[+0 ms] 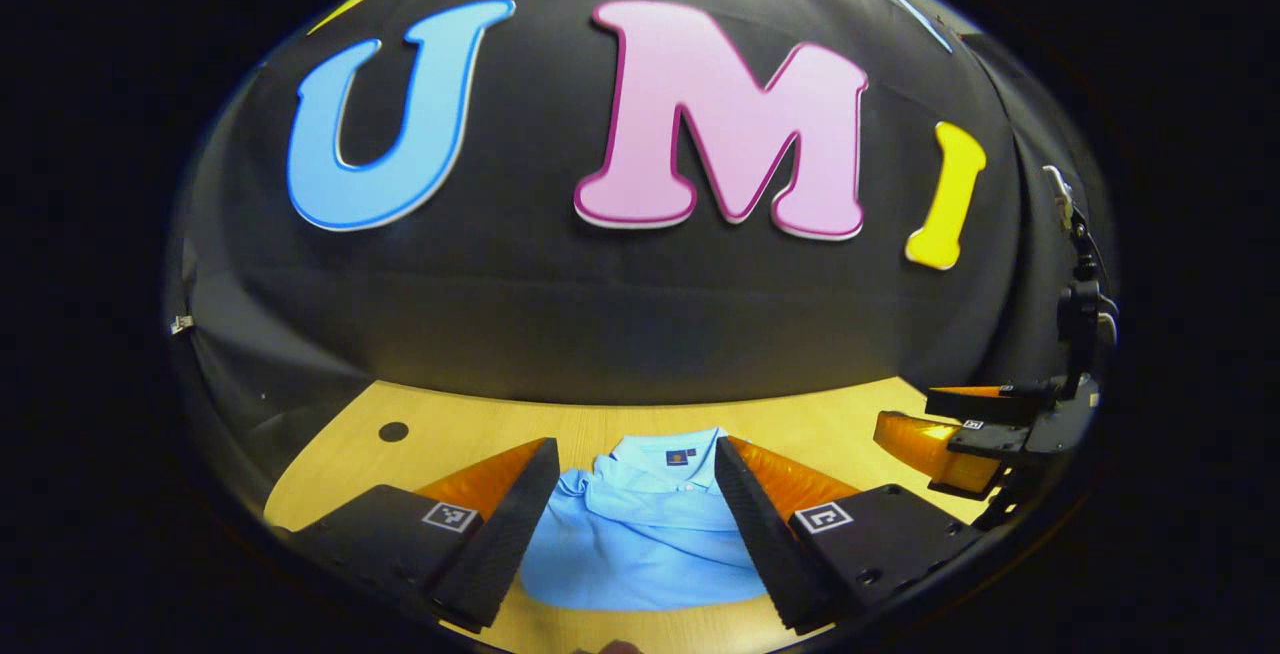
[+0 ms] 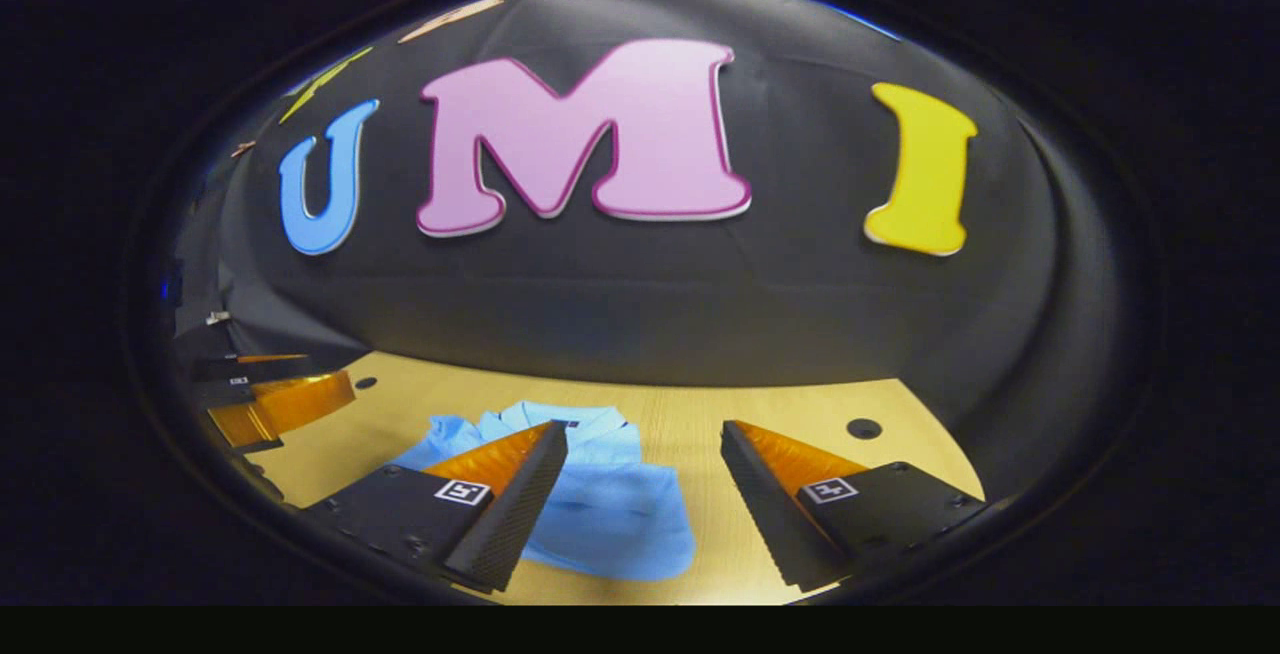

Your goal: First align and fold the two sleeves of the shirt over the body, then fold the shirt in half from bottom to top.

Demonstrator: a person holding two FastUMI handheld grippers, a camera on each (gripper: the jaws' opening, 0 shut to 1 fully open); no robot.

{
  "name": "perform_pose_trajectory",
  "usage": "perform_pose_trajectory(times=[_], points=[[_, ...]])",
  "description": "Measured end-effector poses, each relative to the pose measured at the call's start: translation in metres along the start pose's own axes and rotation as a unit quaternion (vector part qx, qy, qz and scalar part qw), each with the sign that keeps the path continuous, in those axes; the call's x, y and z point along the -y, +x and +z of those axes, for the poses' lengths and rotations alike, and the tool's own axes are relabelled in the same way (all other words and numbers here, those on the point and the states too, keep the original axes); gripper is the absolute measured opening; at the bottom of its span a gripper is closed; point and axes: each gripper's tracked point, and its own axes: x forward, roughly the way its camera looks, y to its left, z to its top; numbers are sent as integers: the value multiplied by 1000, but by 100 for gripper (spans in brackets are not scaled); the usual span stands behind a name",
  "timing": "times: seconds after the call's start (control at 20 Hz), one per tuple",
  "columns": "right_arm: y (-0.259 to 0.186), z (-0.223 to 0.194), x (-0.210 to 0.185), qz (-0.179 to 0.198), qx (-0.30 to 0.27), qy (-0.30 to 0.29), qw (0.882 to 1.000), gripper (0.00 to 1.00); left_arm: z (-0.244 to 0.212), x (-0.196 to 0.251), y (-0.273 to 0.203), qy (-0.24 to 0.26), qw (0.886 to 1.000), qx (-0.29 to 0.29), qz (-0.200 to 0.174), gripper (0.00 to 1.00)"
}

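A light blue polo shirt (image 1: 640, 534) lies folded into a compact bundle on the wooden table (image 1: 480, 434), collar at the far end. In the left gripper view my left gripper (image 1: 636, 479) hangs open above it, the shirt showing between its fingers. The right gripper (image 1: 965, 434) appears at the right of that view, held off the table. In the right gripper view my right gripper (image 2: 645, 474) is open and empty, with the shirt (image 2: 600, 504) below its left finger. The left gripper (image 2: 270, 399) appears at the far left there.
The table (image 2: 780, 414) has a round dark hole near each far corner (image 1: 393, 431) (image 2: 863, 428). The black booth wall rises right behind the table. A clamp and dark rod (image 1: 1080, 304) stand at the right of the left gripper view.
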Motion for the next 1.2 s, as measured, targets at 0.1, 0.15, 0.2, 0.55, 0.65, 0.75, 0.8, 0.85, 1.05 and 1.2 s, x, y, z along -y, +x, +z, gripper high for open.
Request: perform_pose_trajectory(times=[0.1,0.15,0.2,0.55,0.65,0.75,0.8,0.85,1.05,1.2], points=[[-41,13,-5,-6,18,2,1000,96,13,5,-43,-2,1000,17,-2,99],[-60,21,-8,-7,33,5,999,96,19,6,-65,0,1000,25,-2,99],[-78,28,-12,-6,44,5,999,96,25,6,-88,2,999,34,-1,99],[-199,23,-48,26,55,-14,998,96,29,21,-235,11,997,71,-1,95],[-227,20,-57,33,61,-13,998,96,26,29,-269,19,997,80,-5,99],[-259,19,-68,40,69,-5,997,96,17,36,-305,25,995,91,-9,99],[-273,16,-69,36,71,-6,997,96,16,39,-316,26,995,95,-12,99],[-283,14,-70,34,71,-7,997,96,14,41,-327,26,994,101,-15,99],[-318,6,-83,37,67,5,997,96,4,49,-364,16,994,107,-23,99],[-336,6,-85,31,71,6,997,96,-2,49,-385,0,994,108,-27,99]])
